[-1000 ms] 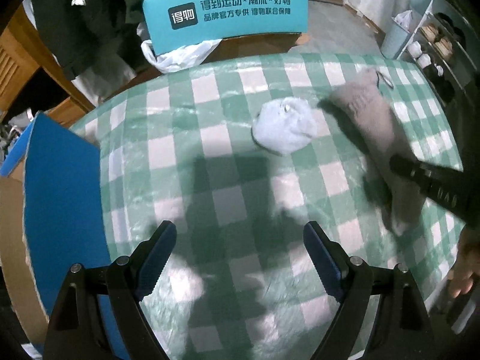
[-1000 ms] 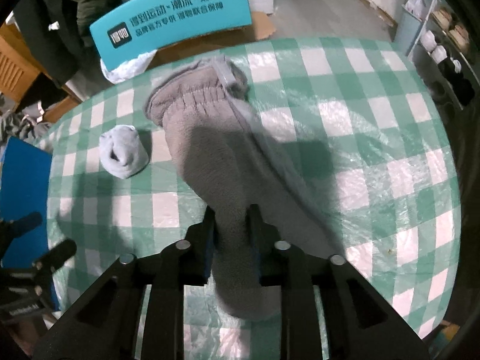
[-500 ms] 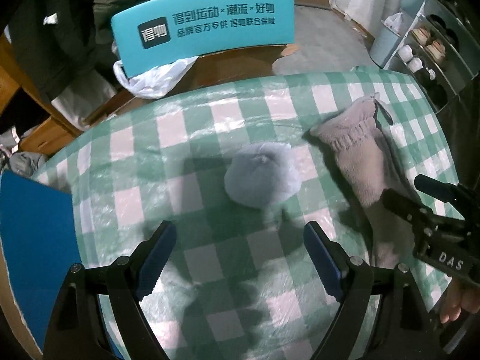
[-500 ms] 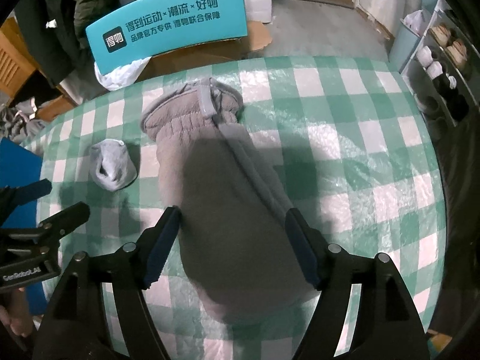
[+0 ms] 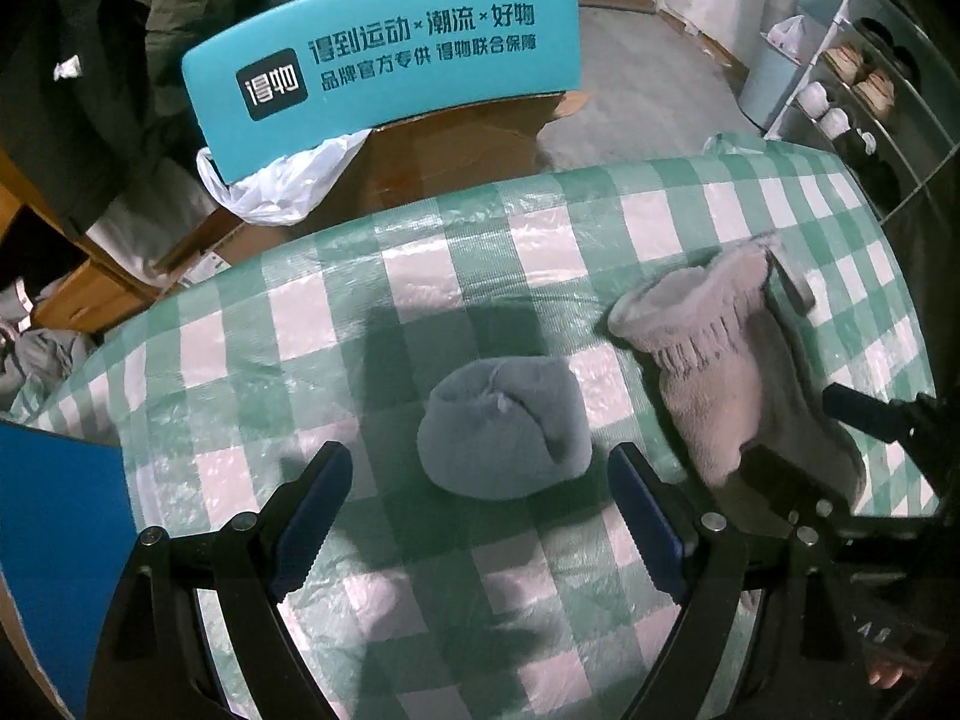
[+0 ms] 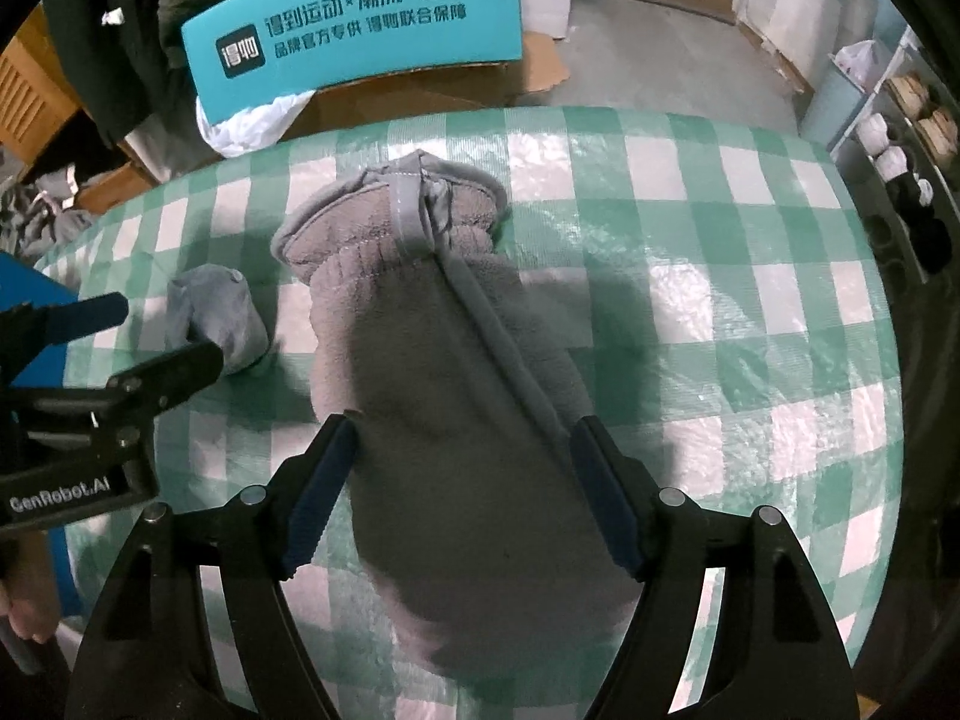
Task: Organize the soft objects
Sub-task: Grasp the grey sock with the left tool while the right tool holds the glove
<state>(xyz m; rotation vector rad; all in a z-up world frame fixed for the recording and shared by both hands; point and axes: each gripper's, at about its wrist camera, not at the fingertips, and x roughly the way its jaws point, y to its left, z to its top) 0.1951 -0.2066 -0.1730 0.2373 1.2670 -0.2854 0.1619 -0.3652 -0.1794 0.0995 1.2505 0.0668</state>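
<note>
A rolled blue-grey sock (image 5: 504,426) lies on the green-and-white checked tablecloth (image 5: 540,228). My left gripper (image 5: 477,453) hovers over it, open, with the sock's near half between its fingertips and neither pad touching. To the sock's right lies a grey fleece mitten (image 5: 732,360), cuff towards the far edge. In the right wrist view the mitten (image 6: 456,360) stretches flat between the spread fingers of my right gripper (image 6: 465,427), which is open, its pads off the fleece. The sock (image 6: 216,312) shows there at the left, partly behind the left gripper's fingers (image 6: 174,366).
A teal printed box (image 5: 384,60) with a white plastic bag (image 5: 282,186) and cardboard stands beyond the table's far edge. A blue board (image 5: 54,540) leans at the left. Shelves with shoes (image 5: 852,78) line the right. A hand (image 5: 888,672) shows at the lower right.
My right gripper has opened and let go of the mitten, which now lies flat. My left gripper has moved across the table to the sock, now between its fingertips.
</note>
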